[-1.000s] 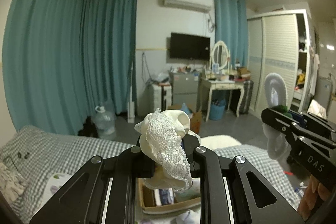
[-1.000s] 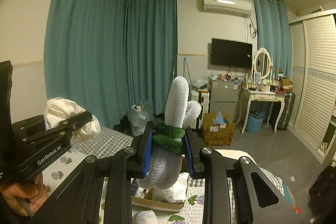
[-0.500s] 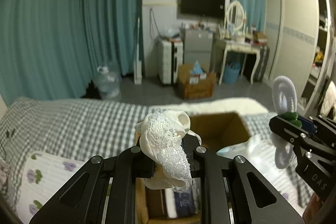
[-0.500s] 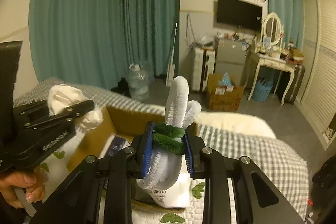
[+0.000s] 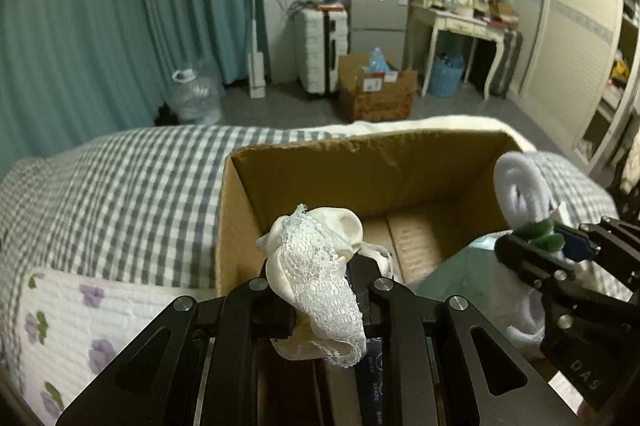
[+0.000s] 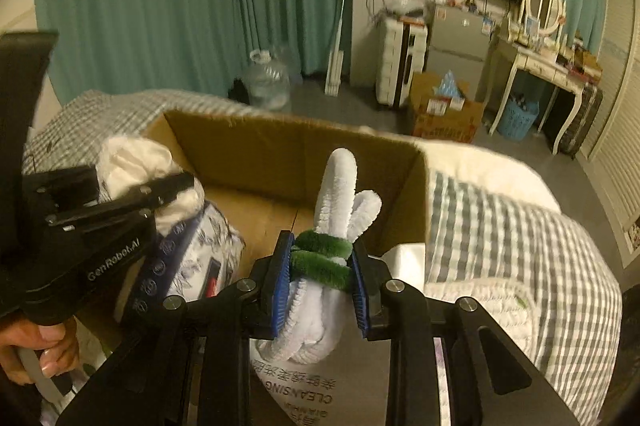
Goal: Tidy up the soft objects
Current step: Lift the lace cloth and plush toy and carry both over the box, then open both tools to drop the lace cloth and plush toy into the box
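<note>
My left gripper [image 5: 320, 290] is shut on a cream lace cloth bundle [image 5: 316, 266], held above the near left part of an open cardboard box [image 5: 360, 162] on the bed. My right gripper [image 6: 320, 266] is shut on a white fuzzy toy with green bands [image 6: 336, 218], held over the near right part of the same box [image 6: 280, 146]. In the left wrist view the right gripper [image 5: 552, 258] with the toy [image 5: 520, 186] shows at right. In the right wrist view the left gripper [image 6: 120, 202] with the cloth [image 6: 136, 162] shows at left.
In the box lie a floral-patterned packet [image 6: 200, 250] and a pack of cleansing wipes [image 6: 320, 390]. The box sits on a grey checked bed cover [image 5: 120, 194]. Beyond the bed are a second cardboard box [image 5: 376, 86], a water jug [image 5: 192, 94], a suitcase and a dressing table.
Both grippers have tilted down and moved forward over the box, each still holding its item. The view went from the room's walls to the open box on the bed.
</note>
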{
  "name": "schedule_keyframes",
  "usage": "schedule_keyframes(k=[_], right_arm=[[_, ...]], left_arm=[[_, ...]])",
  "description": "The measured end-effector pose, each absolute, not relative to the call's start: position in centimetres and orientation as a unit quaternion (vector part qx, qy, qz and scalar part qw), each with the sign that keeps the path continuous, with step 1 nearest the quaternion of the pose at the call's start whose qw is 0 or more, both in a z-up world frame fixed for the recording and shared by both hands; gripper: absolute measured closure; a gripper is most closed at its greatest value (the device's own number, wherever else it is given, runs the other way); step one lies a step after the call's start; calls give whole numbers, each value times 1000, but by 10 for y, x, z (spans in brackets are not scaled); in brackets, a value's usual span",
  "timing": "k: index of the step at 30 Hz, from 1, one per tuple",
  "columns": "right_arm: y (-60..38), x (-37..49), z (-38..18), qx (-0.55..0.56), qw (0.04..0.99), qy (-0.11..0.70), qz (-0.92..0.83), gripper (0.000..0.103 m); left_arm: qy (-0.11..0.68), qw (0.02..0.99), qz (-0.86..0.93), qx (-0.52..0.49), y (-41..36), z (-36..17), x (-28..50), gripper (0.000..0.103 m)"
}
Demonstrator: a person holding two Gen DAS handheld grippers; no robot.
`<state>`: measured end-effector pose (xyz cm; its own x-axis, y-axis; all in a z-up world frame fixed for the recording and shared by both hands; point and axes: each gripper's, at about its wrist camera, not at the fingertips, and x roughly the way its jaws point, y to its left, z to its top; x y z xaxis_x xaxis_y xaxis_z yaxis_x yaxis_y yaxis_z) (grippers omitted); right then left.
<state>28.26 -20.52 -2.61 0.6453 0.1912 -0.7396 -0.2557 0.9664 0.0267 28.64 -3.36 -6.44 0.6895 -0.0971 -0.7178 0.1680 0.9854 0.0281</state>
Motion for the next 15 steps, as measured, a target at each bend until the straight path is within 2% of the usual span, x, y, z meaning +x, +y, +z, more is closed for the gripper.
schedule_keyframes(k=[4,8,10,12,14,15], right_arm=[[-201,295,-49,-45,884,448,125,76],[-198,294,-49,-53,884,446,127,74],[-199,292,-45,-48,888,439,131,69],[-196,285,-41,-49,891,431,131,65],[-192,278,-35,-60,896,420,130,54],[-189,276,-31,-65,898,414,129,51]], left_arm=[[396,914,-73,49,-34,-67,291,85],[403,910,-68,64,-36,-71,293,83],[400,912,-66,57,-34,-67,291,81],[395,915,-66,57,-32,-65,292,73],[387,918,-63,65,-33,-61,288,58],[382,919,-64,67,-35,-57,285,56]])
